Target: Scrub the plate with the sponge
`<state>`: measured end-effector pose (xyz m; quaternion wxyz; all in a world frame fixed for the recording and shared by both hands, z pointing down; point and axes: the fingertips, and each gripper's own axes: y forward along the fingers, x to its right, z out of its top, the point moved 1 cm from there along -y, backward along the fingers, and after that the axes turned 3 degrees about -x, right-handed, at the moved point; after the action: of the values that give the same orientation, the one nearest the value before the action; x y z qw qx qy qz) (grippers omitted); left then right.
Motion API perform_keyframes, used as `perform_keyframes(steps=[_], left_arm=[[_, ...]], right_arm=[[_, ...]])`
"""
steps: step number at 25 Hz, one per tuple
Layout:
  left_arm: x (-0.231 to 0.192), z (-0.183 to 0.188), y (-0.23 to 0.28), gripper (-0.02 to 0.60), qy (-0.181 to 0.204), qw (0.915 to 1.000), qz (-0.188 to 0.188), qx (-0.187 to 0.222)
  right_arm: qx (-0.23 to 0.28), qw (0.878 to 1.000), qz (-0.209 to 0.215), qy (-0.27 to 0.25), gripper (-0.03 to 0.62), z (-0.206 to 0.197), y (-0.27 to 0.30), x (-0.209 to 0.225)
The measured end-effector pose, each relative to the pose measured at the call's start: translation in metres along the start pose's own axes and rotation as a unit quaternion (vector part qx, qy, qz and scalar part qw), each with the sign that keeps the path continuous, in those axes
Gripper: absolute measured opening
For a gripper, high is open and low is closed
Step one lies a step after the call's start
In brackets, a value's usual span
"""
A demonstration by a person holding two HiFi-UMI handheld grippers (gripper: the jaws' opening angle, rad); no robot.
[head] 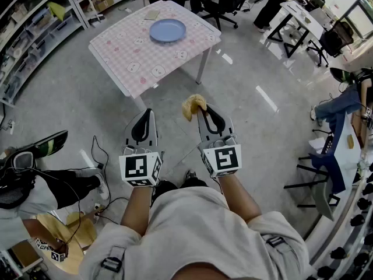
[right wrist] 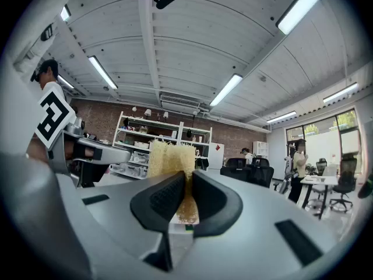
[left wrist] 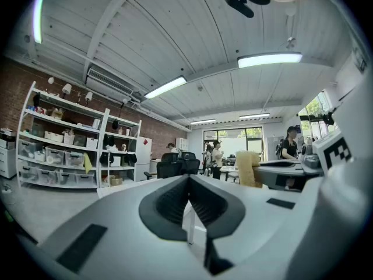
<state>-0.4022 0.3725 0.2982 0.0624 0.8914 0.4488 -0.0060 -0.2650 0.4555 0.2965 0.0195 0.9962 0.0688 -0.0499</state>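
1. Table [head: 131,63] with a pink checked cloth stands ahead of the person, across a stretch of grey floor [head: 76,104]. Its near corner and 1 white leg [head: 202,66] face the grippers.
2. Plate [head: 168,30], blue and round, lies flat and face up on the far half of the table. A small tan square [head: 152,14] lies just beyond it, apart from it.
3. Surroundings: shelving [head: 29,34] along the left, black office chairs [head: 218,2] behind the table, desks to the right. A seated person [head: 35,182] is at lower left, with cables [head: 99,156] on the floor near the left gripper.
4. Left gripper [head: 148,112]: jaws clenched together with nothing between them, confirmed in the left gripper view [left wrist: 189,178]. It is held over the floor, well apart from the table.
5. Right gripper [head: 201,109]: jaws grasping the sponge [head: 194,105], held beside the left gripper at about the same height.
6. Sponge orientation: yellow and crumpled. In the head view it sticks out past the jaw tips toward the table and leans to the left.
7. In the right gripper view the sponge [right wrist: 170,155] is pinched narrow low between the pads [right wrist: 169,200]. It stands up above them with its top fanned wide, long axis upright in that view.
8. The sponge is well apart from the plate, with no contact.
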Motion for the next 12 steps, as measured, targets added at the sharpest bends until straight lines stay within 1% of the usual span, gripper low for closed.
perform_keyframes(steps=[3, 5, 8, 12], left_arm=[[-0.009, 0.004, 0.003, 0.011, 0.006, 0.9998, 0.016, 0.011], [-0.009, 0.001, 0.000, 0.011, 0.016, 0.9997, 0.016, 0.008], [-0.010, -0.008, -0.005, 0.011, 0.025, 0.9997, 0.000, -0.009], [-0.010, -0.012, 0.001, 0.011, 0.010, 0.9995, -0.021, -0.019]], right_arm=[[0.002, 1.000, -0.003, 0.011, 0.043, 0.002, 0.007, 0.007], [0.001, 1.000, -0.012, 0.010, 0.043, 0.000, 0.009, 0.011], [-0.001, 1.000, -0.023, 0.008, 0.043, -0.003, 0.009, 0.010], [0.003, 0.999, -0.037, -0.007, 0.043, 0.003, 0.004, 0.011]])
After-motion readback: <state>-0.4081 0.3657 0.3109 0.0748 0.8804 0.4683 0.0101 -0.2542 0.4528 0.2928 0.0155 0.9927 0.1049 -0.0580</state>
